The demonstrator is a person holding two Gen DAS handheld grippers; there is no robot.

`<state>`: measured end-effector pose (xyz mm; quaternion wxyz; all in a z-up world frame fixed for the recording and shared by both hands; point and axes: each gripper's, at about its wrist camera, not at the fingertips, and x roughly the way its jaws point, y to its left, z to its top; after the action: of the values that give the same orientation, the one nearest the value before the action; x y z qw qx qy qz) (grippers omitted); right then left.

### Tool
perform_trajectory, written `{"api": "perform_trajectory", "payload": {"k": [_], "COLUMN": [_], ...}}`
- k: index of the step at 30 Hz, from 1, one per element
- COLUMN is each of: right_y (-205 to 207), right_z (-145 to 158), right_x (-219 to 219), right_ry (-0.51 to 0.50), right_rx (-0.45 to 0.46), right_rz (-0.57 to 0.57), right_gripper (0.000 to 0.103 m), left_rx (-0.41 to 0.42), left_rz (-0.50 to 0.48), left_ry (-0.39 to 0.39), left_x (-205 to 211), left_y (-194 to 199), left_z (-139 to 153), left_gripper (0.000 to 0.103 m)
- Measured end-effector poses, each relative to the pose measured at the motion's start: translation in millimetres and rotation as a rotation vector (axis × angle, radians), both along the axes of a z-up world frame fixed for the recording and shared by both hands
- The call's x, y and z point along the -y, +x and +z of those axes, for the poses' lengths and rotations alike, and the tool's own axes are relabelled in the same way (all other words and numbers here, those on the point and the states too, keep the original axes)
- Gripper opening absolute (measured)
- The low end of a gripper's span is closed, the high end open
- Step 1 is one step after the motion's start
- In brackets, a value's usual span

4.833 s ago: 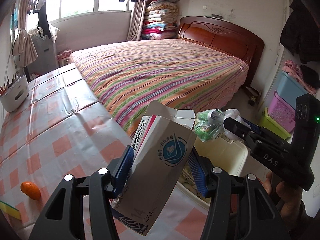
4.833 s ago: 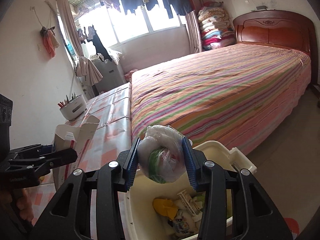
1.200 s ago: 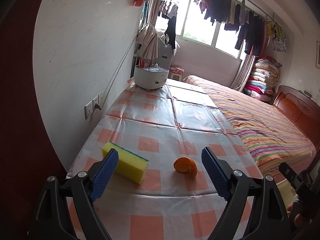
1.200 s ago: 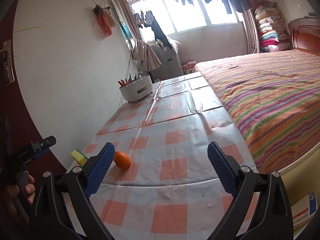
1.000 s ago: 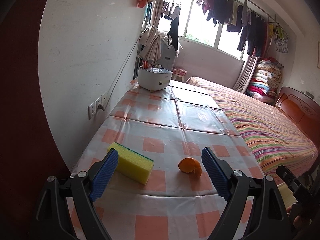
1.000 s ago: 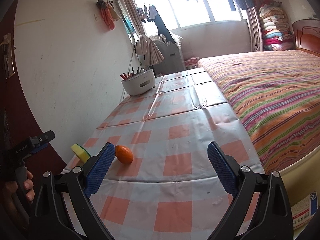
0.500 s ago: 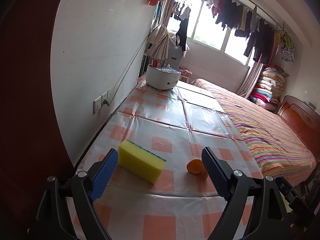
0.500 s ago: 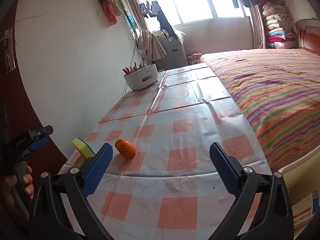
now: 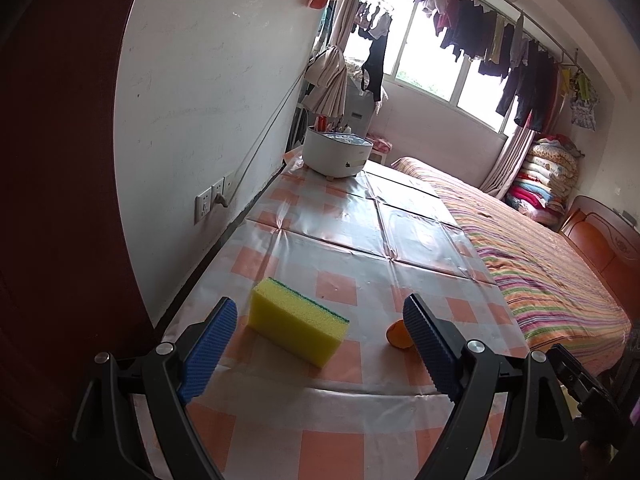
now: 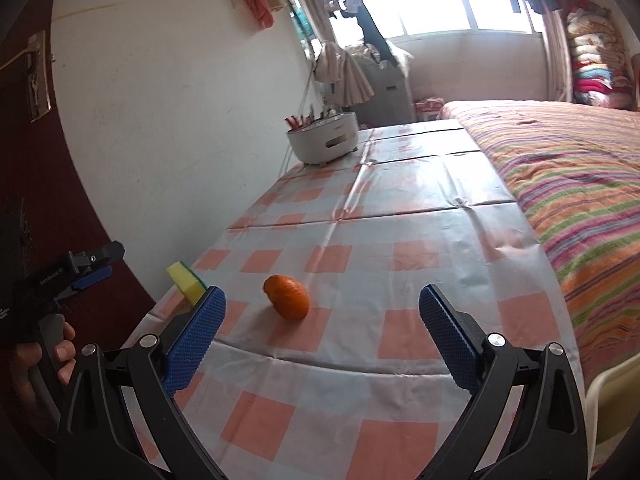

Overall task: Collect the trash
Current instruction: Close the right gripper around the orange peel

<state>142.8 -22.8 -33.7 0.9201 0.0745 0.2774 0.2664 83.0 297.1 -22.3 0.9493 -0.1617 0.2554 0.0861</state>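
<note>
Two black plastic arms with silver screws are seen on the left gripper (image 9: 320, 344), each tipped with a blue ribbed pad. The same build is seen on the right gripper (image 10: 322, 334). White lettering is printed on the left gripper's black body, above a grey handle.

- Left gripper (image 9: 320, 336): jaws spread wide, nothing between the pads, angled downward.
- Right gripper (image 10: 322, 330): jaws wide apart, empty, angled downward.
- Left hand (image 10: 38, 364): wrapped around its gripper's handle.
</note>
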Motion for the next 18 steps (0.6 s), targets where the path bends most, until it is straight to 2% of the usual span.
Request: {"api": "perform_trajectory", "payload": {"k": [3,8,13,18], "right_y": [11,35,56,70], "right_z": [-4,-19,-32,-41], "right_x": [-23,-64,-100,-121], "right_ry": [-0.023,-0.082,-0.193,-0.241], "right_rx": [-0.016,-0.097,-0.120,-0.143], "right_rz": [0.072,0.188,0.231,0.263], "right_gripper": [0.096,0.096,0.096,0.096], "left_rx": [-0.008,-0.028,-0.047,-0.059], "left_rz": [0.005,0.017,0.028,0.038], "left_ry": [-0.005,-0.023,-0.052,-0.059], "left_x": [-4,-11,-17,-20], "left_y": [1,3,7,9], "left_z": [-1,-5,-11,-14], "left_gripper": [0.083,0.083,0.083,0.083]}}
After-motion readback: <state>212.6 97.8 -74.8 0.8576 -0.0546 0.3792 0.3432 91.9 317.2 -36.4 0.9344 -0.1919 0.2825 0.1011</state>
